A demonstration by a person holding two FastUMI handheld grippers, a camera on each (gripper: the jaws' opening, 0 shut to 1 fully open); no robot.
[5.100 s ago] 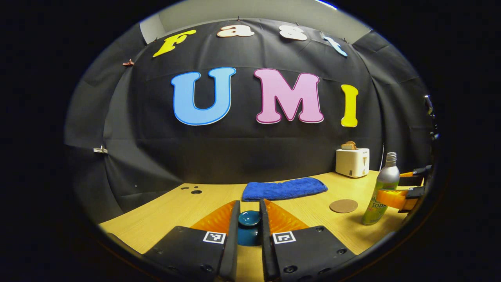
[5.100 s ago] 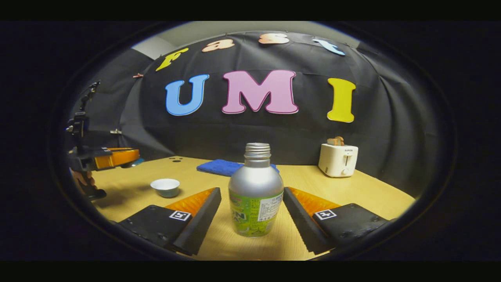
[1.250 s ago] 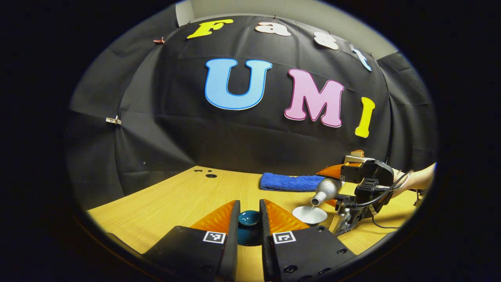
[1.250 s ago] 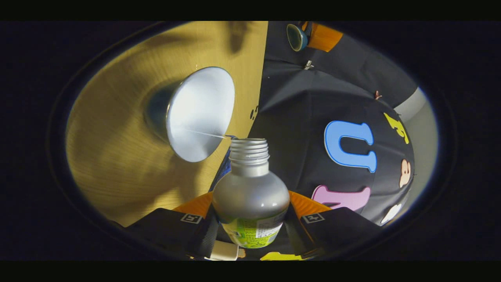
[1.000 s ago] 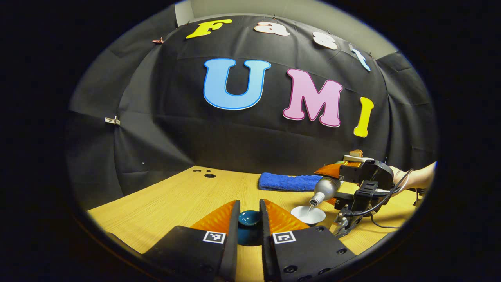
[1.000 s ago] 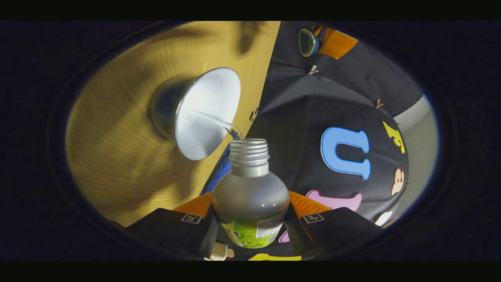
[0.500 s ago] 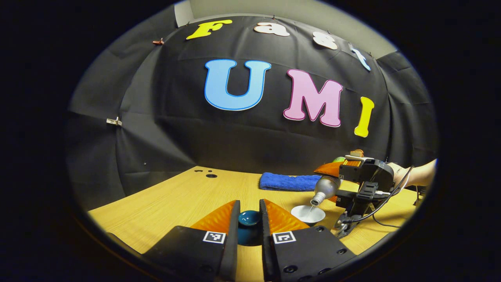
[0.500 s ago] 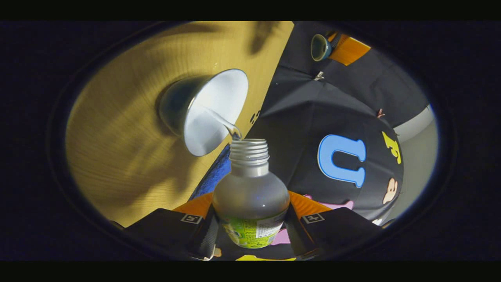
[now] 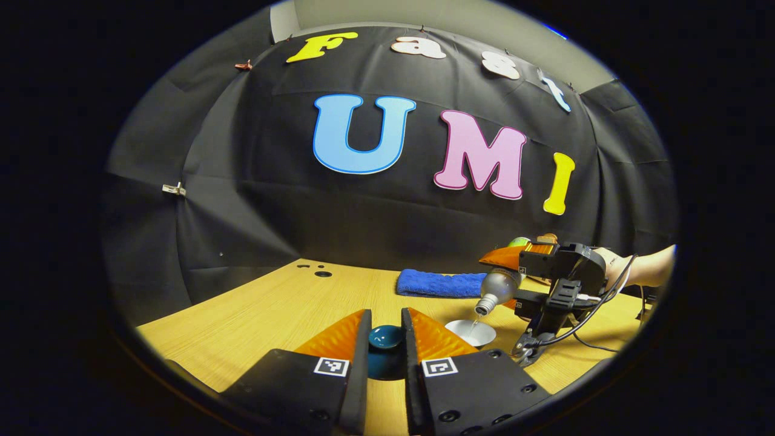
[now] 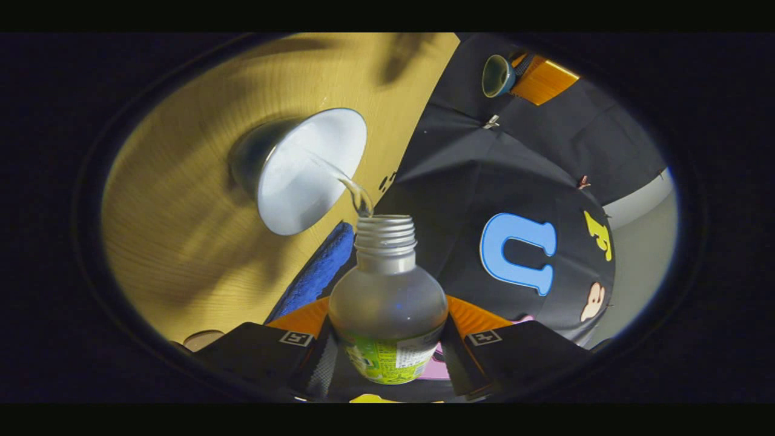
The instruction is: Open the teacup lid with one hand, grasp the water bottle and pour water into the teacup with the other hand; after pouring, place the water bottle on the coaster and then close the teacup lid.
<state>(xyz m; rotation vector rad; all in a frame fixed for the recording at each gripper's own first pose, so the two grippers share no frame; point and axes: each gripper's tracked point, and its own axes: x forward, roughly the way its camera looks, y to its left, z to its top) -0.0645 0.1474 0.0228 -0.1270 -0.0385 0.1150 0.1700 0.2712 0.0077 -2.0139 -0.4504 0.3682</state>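
Poured mid-stream: right tongs clamped on the tilted water bottle, mouth just above the teacup on the worktop. Left tongs closed on the lid, held well aside. Best kept to a steady tilt, mouth over the cup's middle, righted gently once full. Bottle label too blurred to read.

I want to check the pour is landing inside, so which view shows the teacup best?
The right gripper view: the teacup is large, its pale inside faces the camera, and the stream from the water bottle runs into it. The left gripper view shows the teacup small and far off, below the tilted bottle's mouth.
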